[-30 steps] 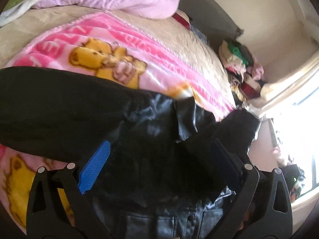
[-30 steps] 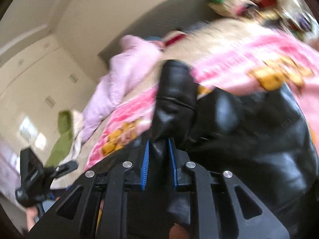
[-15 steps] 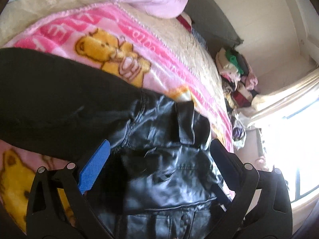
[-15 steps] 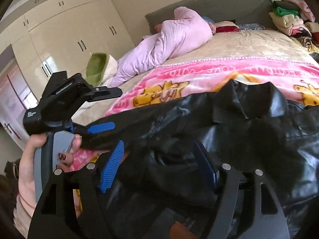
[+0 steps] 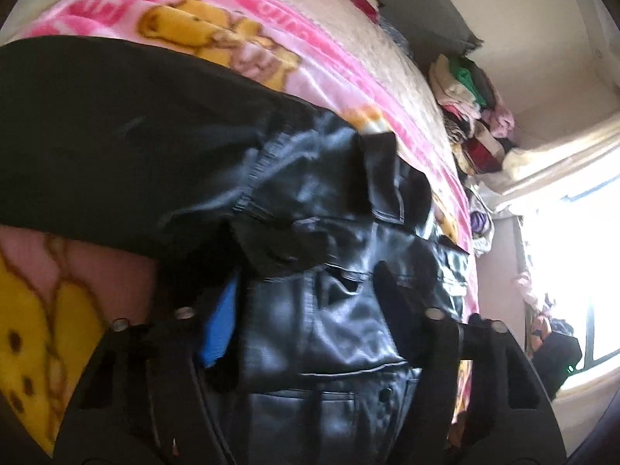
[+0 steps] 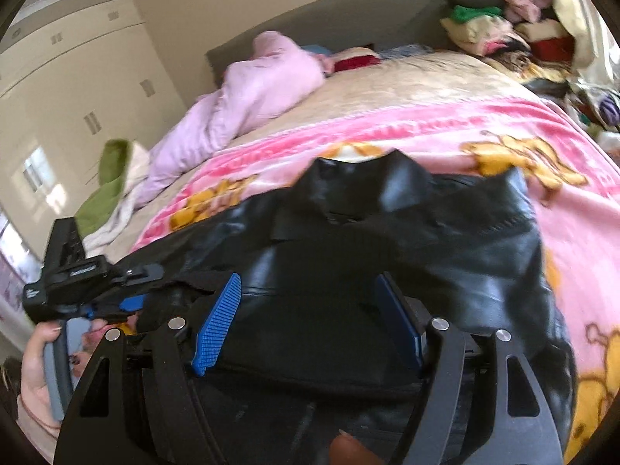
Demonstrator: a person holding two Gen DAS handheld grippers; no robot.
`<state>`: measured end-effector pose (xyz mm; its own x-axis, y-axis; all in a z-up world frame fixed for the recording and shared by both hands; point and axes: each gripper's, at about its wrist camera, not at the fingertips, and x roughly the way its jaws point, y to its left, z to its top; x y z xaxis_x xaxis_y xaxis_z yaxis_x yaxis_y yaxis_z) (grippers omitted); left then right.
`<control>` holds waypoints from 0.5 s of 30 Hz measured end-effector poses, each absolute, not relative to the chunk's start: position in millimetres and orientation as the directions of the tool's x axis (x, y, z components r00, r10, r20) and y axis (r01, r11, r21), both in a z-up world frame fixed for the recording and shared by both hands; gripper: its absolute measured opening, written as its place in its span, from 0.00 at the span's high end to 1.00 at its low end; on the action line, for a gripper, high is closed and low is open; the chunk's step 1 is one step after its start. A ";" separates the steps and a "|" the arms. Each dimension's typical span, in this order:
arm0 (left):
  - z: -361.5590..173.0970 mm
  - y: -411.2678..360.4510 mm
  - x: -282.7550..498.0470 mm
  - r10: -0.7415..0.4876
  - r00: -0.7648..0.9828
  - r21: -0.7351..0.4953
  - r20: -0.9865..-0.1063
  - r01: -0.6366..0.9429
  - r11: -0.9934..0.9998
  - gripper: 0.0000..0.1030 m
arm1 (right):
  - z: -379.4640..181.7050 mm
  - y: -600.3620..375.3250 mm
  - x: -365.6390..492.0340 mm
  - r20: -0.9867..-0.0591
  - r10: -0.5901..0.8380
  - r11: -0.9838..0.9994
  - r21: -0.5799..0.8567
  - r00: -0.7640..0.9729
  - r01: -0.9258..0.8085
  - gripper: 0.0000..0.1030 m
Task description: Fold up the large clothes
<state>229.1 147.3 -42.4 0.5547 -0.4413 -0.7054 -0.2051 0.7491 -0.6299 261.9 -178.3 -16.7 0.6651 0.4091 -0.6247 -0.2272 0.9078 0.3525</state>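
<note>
A black leather jacket [image 5: 329, 201] [image 6: 445, 232] lies on a pink bear-print blanket [image 5: 232, 38] [image 6: 426, 128] on the bed. One matt black sleeve [image 5: 116, 135] stretches away to the left. My left gripper [image 5: 306, 306] hovers low over the jacket's front, and its jaws are closing with a bulge of leather between them. The sleeve half covers its blue pad [image 5: 221, 321]. In the right wrist view a hand [image 6: 38, 368] holds that left gripper [image 6: 97, 290] at the jacket's left edge. My right gripper [image 6: 310, 310] stands open over the folded jacket, below the collar, gripping nothing.
A lilac padded garment [image 6: 252, 89] and a green cloth [image 6: 108, 178] lie at the far left of the bed. A heap of clothes [image 6: 496, 27] [image 5: 469, 97] sits by the grey headboard [image 6: 348, 19]. There is a bright window [image 5: 562, 252] to the right and a wardrobe [image 6: 77, 77] to the left.
My right gripper let go of the sleeve it held, opened, and drew back over the jacket. My left gripper sank toward the jacket and its jaws narrowed.
</note>
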 end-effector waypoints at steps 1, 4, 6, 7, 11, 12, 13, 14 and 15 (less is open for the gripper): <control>-41.7 144.5 229.9 -0.424 0.555 -0.611 -0.716 -0.205 0.764 0.47 | -18.7 -182.8 263.7 -0.625 0.404 0.909 0.358 0.668 -0.214 0.31; -43.9 136.5 234.7 -0.374 0.553 -0.558 -0.744 -0.207 0.803 0.66 | -20.6 -201.1 262.4 -0.621 0.383 0.912 0.371 0.684 -0.173 0.31; -49.0 134.7 237.6 -0.361 0.550 -0.546 -0.753 -0.216 0.809 0.72 | -19.5 -211.8 263.8 -0.620 0.363 0.917 0.370 0.696 -0.149 0.31; -51.1 134.2 239.1 -0.363 0.550 -0.548 -0.752 -0.215 0.808 0.77 | -19.3 -217.5 264.8 -0.622 0.348 0.921 0.365 0.702 -0.133 0.31; -41.4 122.3 240.1 -0.342 0.560 -0.498 -0.754 -0.149 0.854 0.95 | -20.6 -238.3 271.9 -0.646 0.268 0.942 0.331 0.715 -0.053 0.31; -35.0 117.7 238.6 -0.332 0.570 -0.479 -0.751 -0.126 0.869 0.95 | -20.6 -244.0 274.7 -0.655 0.243 0.947 0.321 0.715 -0.027 0.31; -24.4 113.4 234.9 -0.338 0.591 -0.478 -0.732 -0.093 0.873 0.96 | -20.3 -248.8 277.5 -0.664 0.220 0.950 0.312 0.715 -0.002 0.31; -15.6 110.2 232.3 -0.348 0.607 -0.483 -0.714 -0.069 0.873 0.96 | -20.8 -255.2 281.0 -0.671 0.199 0.951 0.307 0.714 0.023 0.31; -4.2 106.4 228.6 -0.355 0.628 -0.483 -0.693 -0.038 0.875 0.96 | -22.1 -260.4 283.4 -0.677 0.184 0.952 0.303 0.712 0.042 0.31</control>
<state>228.6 106.4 -4.2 0.6279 -0.3550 -0.6927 -0.0376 0.8751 -0.4826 283.4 -260.4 -22.1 0.7123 0.1836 -0.6774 0.0422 0.9522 0.3026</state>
